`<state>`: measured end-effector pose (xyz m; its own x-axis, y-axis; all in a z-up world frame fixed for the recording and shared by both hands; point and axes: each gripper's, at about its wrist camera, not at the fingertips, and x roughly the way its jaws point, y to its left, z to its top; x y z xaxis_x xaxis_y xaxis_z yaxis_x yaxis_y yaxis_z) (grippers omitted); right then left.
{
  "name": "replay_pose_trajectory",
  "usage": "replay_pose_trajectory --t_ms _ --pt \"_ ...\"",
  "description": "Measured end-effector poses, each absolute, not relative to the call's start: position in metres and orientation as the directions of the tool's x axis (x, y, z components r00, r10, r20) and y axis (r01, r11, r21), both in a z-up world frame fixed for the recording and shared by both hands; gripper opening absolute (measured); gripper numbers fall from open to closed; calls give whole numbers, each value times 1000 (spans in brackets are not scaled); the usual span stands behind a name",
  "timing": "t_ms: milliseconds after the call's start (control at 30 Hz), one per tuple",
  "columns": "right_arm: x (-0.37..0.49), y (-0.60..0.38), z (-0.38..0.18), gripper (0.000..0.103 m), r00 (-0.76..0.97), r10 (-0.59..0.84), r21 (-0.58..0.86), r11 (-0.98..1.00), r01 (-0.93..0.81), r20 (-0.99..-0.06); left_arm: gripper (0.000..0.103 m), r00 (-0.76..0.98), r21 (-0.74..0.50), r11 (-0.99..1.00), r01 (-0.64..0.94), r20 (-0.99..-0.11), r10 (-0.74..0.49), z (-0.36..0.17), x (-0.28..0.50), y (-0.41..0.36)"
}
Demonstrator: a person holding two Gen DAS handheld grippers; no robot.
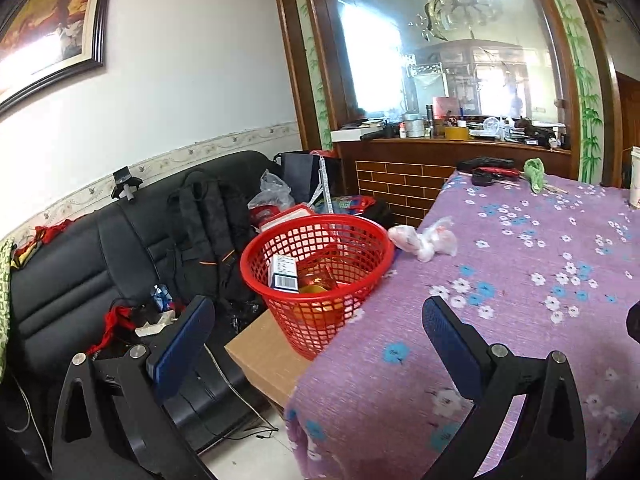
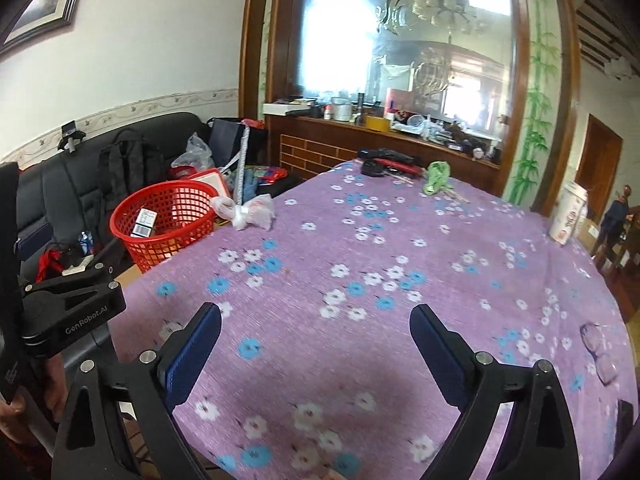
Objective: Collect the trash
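Observation:
A red mesh basket (image 1: pixel 316 276) (image 2: pixel 166 220) stands on a low brown box beside the table, holding a small carton and orange wrappers. A knotted clear plastic bag (image 1: pixel 424 240) (image 2: pixel 246 210) lies on the purple flowered tablecloth (image 1: pixel 540 280) (image 2: pixel 360 264) at the edge nearest the basket. My left gripper (image 1: pixel 316 320) is open, with the basket beyond its fingers and nothing between them. My right gripper (image 2: pixel 316 326) is open over bare tablecloth, well short of the bag. The left gripper's body (image 2: pixel 72 304) shows at the left of the right wrist view.
A black sofa (image 1: pixel 100 248) with a backpack (image 1: pixel 208 216) and clutter is behind the basket. A green cloth (image 2: pixel 438 176) and dark items (image 2: pixel 384 162) lie at the table's far end. A white cup (image 2: pixel 568 214) stands at the right edge. A cluttered wooden counter (image 2: pixel 380 128) sits under a mirror.

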<state>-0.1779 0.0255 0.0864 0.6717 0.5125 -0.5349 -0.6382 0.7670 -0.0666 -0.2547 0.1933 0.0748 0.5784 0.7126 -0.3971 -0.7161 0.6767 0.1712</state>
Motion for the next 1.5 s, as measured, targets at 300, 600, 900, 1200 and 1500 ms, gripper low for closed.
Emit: replay_pose_trajectory --t_ms 300,600,900,1200,1500 --pt "-173 6 80 98 689 473 -48 805 -591 -550 103 593 195 702 -685 -411 692 71 -242 175" --pt "-173 11 77 98 682 467 -53 803 -594 -563 103 588 201 705 -680 -426 688 68 -241 177" --pt "-174 16 76 98 680 465 -68 796 -601 -567 103 582 199 703 -683 -434 688 66 -241 181" --pt "-173 16 74 98 677 463 -67 797 -601 -572 103 586 202 711 -674 -441 680 64 -239 181" --pt "-172 16 72 98 674 461 -65 797 -600 -577 103 585 207 714 -669 -445 678 62 -239 179"
